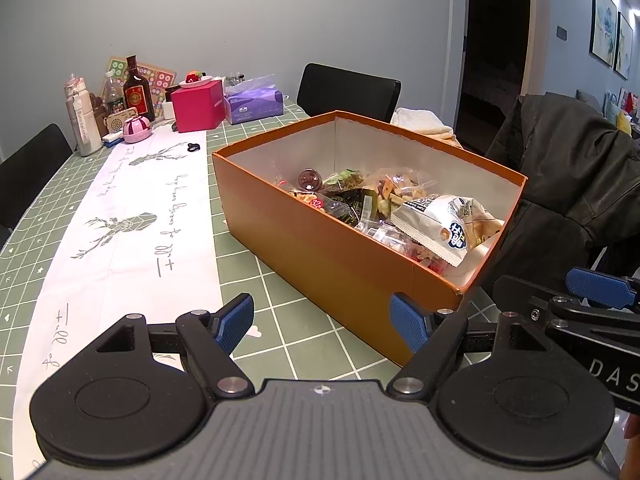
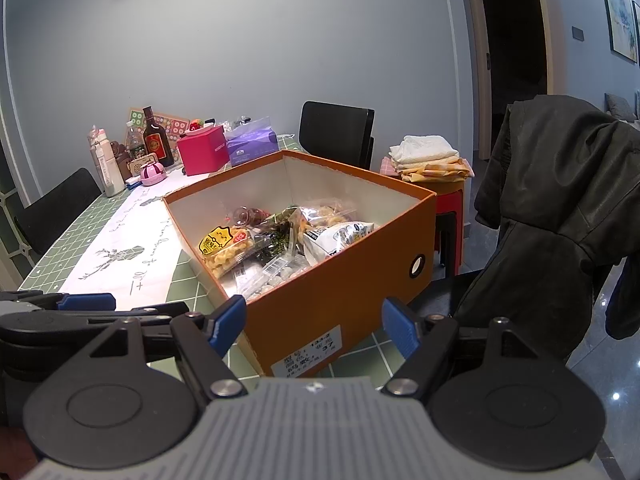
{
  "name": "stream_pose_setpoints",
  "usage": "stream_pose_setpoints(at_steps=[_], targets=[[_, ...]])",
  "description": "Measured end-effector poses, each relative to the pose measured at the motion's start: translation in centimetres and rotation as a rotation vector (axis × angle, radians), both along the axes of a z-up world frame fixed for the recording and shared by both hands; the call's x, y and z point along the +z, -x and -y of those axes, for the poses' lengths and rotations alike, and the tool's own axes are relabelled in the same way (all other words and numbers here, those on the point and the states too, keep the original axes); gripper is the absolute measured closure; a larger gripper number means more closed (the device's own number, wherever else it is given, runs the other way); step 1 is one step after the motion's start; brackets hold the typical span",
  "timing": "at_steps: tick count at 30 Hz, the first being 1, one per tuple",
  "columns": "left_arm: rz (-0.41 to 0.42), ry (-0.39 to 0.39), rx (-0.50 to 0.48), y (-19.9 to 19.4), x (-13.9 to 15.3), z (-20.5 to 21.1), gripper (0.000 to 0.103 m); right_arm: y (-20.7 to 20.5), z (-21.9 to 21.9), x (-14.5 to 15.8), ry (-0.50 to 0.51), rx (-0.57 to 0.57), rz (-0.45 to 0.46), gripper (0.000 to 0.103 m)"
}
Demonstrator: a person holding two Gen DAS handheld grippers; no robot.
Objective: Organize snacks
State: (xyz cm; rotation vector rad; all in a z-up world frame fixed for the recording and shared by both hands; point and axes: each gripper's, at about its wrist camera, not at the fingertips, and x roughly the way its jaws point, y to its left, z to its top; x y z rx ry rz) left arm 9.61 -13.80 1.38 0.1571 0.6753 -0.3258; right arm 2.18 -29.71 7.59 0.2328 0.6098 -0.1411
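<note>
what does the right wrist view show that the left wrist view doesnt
Only the right wrist view shows the orange cardboard box's end wall with its round hole and white printed label, the red plastic stool, and the yellow-labelled snack bag.

Only the left wrist view shows the small black object on the white deer-print runner.

Both show the open box of snacks, the white snack bag, the magenta square box, the dark jacket, and both grippers open: left, right.
</note>
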Motion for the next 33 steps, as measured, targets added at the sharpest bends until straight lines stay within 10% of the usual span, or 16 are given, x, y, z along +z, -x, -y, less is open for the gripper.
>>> stream_pose_setpoints(at_steps=[33], targets=[[0.045, 0.041, -0.017, 0.7, 0.6, -0.8, 0.015, 0.8, -1.1, 1.0, 0.026, -0.004, 0.016, 0.029]])
